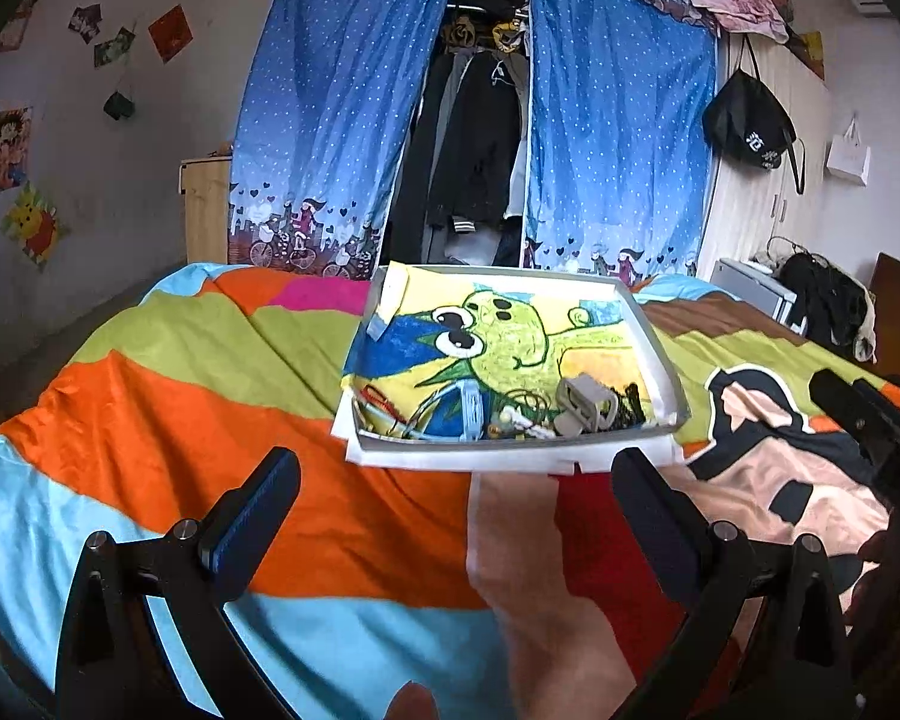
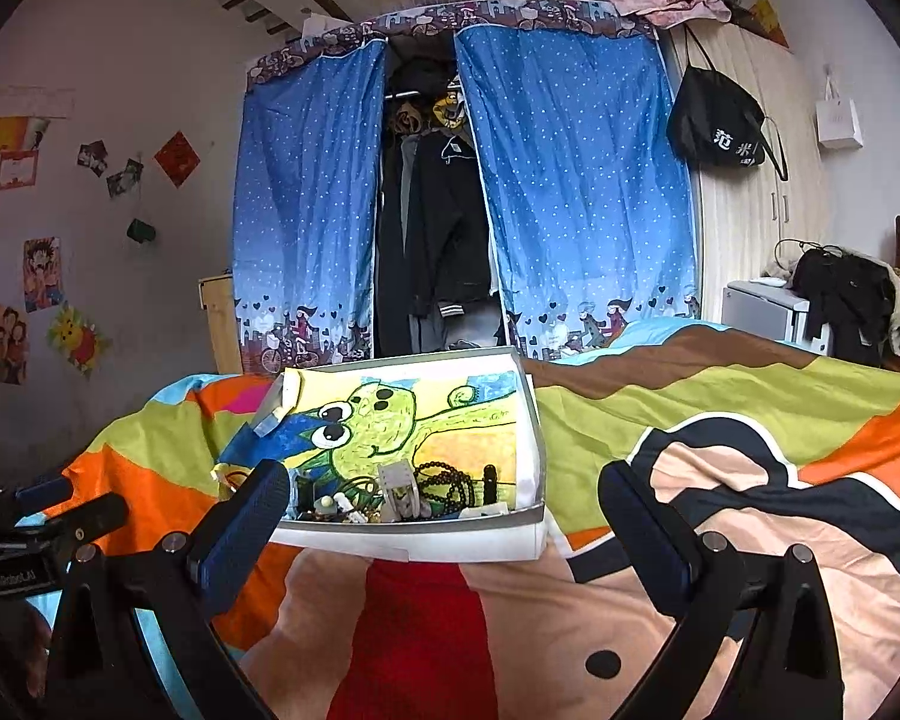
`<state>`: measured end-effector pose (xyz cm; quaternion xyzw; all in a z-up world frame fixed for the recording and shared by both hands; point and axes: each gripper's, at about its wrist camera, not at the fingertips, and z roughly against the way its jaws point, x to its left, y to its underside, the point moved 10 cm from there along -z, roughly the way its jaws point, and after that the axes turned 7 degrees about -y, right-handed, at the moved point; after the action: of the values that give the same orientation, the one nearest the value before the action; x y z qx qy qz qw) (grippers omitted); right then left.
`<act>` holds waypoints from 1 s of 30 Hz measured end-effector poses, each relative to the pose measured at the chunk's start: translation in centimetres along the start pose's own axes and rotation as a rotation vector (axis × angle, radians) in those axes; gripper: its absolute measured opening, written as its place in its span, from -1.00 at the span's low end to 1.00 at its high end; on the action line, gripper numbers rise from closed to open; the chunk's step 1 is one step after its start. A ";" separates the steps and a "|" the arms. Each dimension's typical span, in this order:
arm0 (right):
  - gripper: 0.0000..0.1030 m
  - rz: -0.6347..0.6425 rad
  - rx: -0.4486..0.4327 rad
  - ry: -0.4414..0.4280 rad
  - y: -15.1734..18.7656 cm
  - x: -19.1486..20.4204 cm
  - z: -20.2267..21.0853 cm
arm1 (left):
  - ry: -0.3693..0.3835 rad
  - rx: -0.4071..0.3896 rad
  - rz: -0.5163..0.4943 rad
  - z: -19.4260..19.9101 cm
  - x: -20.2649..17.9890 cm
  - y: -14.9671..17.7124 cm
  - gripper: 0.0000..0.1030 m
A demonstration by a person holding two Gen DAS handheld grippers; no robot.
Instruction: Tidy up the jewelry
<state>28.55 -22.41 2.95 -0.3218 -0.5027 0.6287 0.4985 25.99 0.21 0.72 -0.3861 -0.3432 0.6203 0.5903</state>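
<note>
A shallow white box (image 1: 660, 354) (image 2: 534, 420) lined with a green cartoon drawing rests on the bed. Jewelry lies jumbled along its near edge: a grey hair claw clip (image 1: 585, 405) (image 2: 399, 489), dark beads (image 2: 450, 483), a red-and-gold piece (image 1: 378, 402) and a light blue band (image 1: 471, 414). My left gripper (image 1: 456, 480) is open just short of the box, nothing between its fingers. My right gripper (image 2: 444, 498) is open too, its left finger (image 2: 246, 516) overlapping the box's near left corner. Each view shows the other gripper at its edge.
The bed wears a bright striped blanket (image 1: 180, 420) with a cartoon figure. Beyond it stands a fabric wardrobe with blue curtains (image 1: 618, 120) parted over hanging clothes. A black bag (image 1: 750, 120) hangs at right, and a small white appliance (image 2: 762, 306) with dark clothes stands beside the bed.
</note>
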 end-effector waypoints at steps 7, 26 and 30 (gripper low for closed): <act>1.00 0.009 -0.013 0.001 0.8 0.8 2.2 | -0.009 0.007 0.011 2.2 0.4 1.5 0.97; 1.00 0.015 -0.030 0.002 2.3 2.4 7.4 | -0.047 0.055 0.009 6.6 0.9 5.4 0.97; 1.00 0.008 -0.020 0.004 3.1 2.3 8.3 | -0.059 0.053 0.005 7.4 0.9 6.1 0.97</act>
<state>19.47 -22.81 2.61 -0.3300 -0.5068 0.6251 0.4935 16.57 0.95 -1.30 -0.3527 -0.3430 0.6416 0.5885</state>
